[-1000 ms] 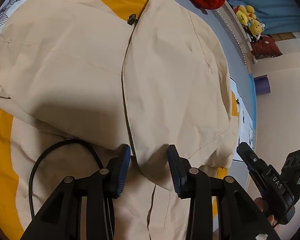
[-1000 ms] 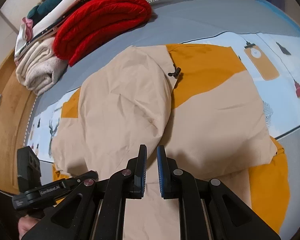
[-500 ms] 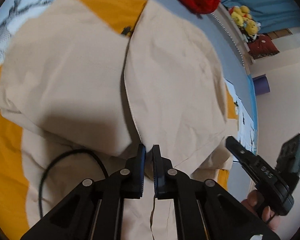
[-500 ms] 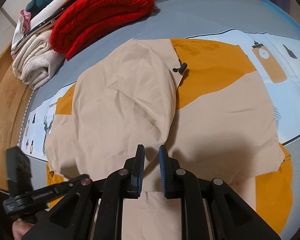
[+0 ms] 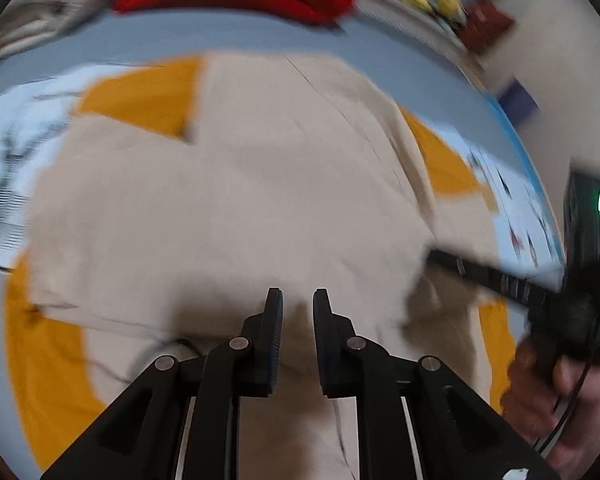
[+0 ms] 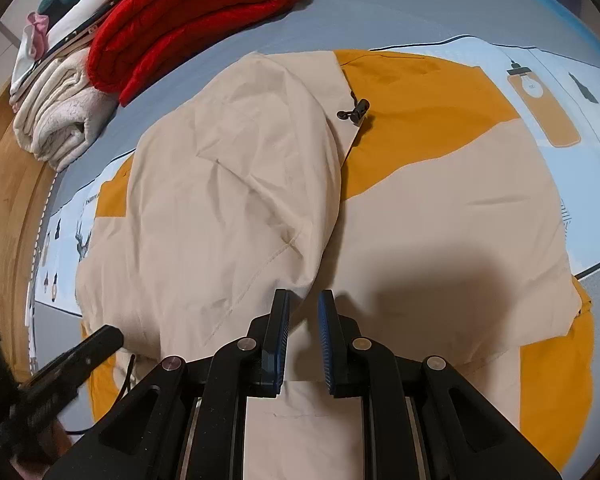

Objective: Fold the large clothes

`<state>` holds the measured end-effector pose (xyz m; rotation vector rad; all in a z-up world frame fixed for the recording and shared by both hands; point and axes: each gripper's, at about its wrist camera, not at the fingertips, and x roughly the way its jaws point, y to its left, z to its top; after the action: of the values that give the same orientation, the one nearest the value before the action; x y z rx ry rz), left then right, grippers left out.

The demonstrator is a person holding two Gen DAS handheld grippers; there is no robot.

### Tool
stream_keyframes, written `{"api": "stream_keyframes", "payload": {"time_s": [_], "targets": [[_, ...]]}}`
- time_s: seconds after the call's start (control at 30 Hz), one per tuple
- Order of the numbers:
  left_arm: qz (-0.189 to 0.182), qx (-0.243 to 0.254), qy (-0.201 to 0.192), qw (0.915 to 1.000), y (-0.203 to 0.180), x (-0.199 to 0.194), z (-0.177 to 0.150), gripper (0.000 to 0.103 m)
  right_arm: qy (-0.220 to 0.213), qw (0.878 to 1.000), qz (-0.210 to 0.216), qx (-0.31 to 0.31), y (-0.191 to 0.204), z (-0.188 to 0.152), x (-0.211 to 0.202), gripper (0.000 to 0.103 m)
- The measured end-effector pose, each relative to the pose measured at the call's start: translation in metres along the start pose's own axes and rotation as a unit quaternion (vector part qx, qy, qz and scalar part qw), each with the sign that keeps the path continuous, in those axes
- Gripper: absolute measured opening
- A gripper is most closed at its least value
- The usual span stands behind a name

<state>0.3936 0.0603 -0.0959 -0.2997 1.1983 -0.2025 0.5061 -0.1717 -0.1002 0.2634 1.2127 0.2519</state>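
2 grippers hang over the beige-and-orange jacket (image 6: 440, 240) spread on the bed (image 6: 380, 12) — its folded sleeve's tip lies just ahead of the right gripper (image 6: 303, 300), fingers slightly apart, empty. Left gripper (image 5: 297, 300) just reopened a little, holding nothing.

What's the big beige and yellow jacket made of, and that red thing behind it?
The jacket looks like thin, smooth woven cloth, perhaps cotton or nylon: matte, with fine creases and stitched seams. The red thing looks like soft, puffy quilted fabric, ribbed in rows; whether it is a blanket or a coat is unclear.
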Motion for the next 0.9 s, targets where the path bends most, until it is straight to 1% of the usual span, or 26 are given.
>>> {"api": "stream_keyframes", "payload": {"time_s": [0.03,0.07,0.1,0.13,0.2,0.27,0.33,0.37,0.4,0.43,0.5,0.57,0.6,0.67,0.7,0.77,0.8,0.83,0.87,0.9], "targets": [[-0.001,0.002,0.031,0.9995,-0.001,0.016,-0.004,0.015,-0.001,1.0,0.002,0.0,0.0,0.0,0.0,0.017],[0.015,0.0,0.07,0.9974,0.0,0.035,-0.012,0.014,-0.003,1.0,0.003,0.0,0.001,0.0,0.0,0.017],[0.028,-0.001,0.087,0.9958,0.0,0.044,-0.015,0.014,-0.006,1.0,0.008,0.0,0.001,0.0,-0.001,0.017],[0.034,0.001,0.094,0.9949,0.0,0.049,-0.018,0.014,-0.009,1.0,0.012,-0.001,0.004,0.001,-0.002,0.017],[0.042,0.011,0.09,0.995,-0.003,0.047,-0.017,0.014,-0.022,1.0,0.022,0.0,0.007,0.001,-0.007,0.017],[0.038,0.015,0.088,0.9952,-0.005,0.044,-0.014,0.014,-0.041,0.999,0.033,-0.007,0.012,0.002,-0.012,0.017],[0.035,0.009,0.093,0.995,-0.004,0.043,-0.012,0.014,-0.049,0.998,0.038,-0.014,0.018,0.002,-0.014,0.024],[0.035,0.009,0.098,0.9945,-0.003,0.043,-0.013,0.014,-0.049,0.998,0.038,-0.017,0.02,0.002,-0.012,0.026],[0.033,0.012,0.103,0.994,-0.001,0.041,-0.014,0.014,-0.045,0.998,0.032,-0.021,0.022,0.002,-0.008,0.028],[0.031,0.017,0.107,0.9936,-0.001,0.039,-0.013,0.014,-0.039,0.999,0.016,-0.026,0.023,0.002,-0.003,0.029],[0.019,0.03,0.099,0.9944,-0.003,0.03,-0.005,0.014,-0.002,0.998,-0.05,-0.034,0.019,0.0,0.015,0.029],[0.005,0.033,0.076,0.9966,-0.001,0.015,0.004,0.014,0.026,0.997,-0.076,-0.018,0.008,-0.004,0.026,0.029],[0.0,0.03,0.061,0.9977,0.003,0.009,0.008,0.014,0.031,0.997,-0.074,-0.003,0.002,-0.004,0.027,0.029],[-0.004,0.014,0.025,0.9996,0.014,-0.003,0.016,0.014,0.016,0.997,-0.078,-0.005,0.003,-0.001,0.017,0.029],[-0.003,0.009,0.014,0.9999,0.02,-0.005,0.019,0.014,-0.006,0.996,-0.088,-0.012,0.007,0.001,0.008,0.029],[0.008,0.0,0.006,1.0,0.03,0.0,0.023,0.014,-0.043,0.995,-0.087,-0.022,0.015,0.002,-0.009,0.029],[0.014,-0.005,0.014,0.9998,0.034,0.008,0.025,0.014,-0.065,0.995,-0.072,-0.03,0.022,0.002,-0.018,0.029],[0.026,-0.014,0.03,0.9991,0.04,0.018,0.023,0.014,-0.076,0.995,-0.059,-0.036,0.029,0.001,-0.023,0.029],[0.039,-0.025,0.049,0.9977,0.043,0.028,0.018,0.014,-0.085,0.995,-0.039,-0.045,0.035,0.001,-0.025,0.029],[0.045,-0.034,0.062,0.9965,0.045,0.033,0.017,0.014,-0.083,0.995,-0.022,-0.057,0.041,-0.001,-0.023,0.029]]}}
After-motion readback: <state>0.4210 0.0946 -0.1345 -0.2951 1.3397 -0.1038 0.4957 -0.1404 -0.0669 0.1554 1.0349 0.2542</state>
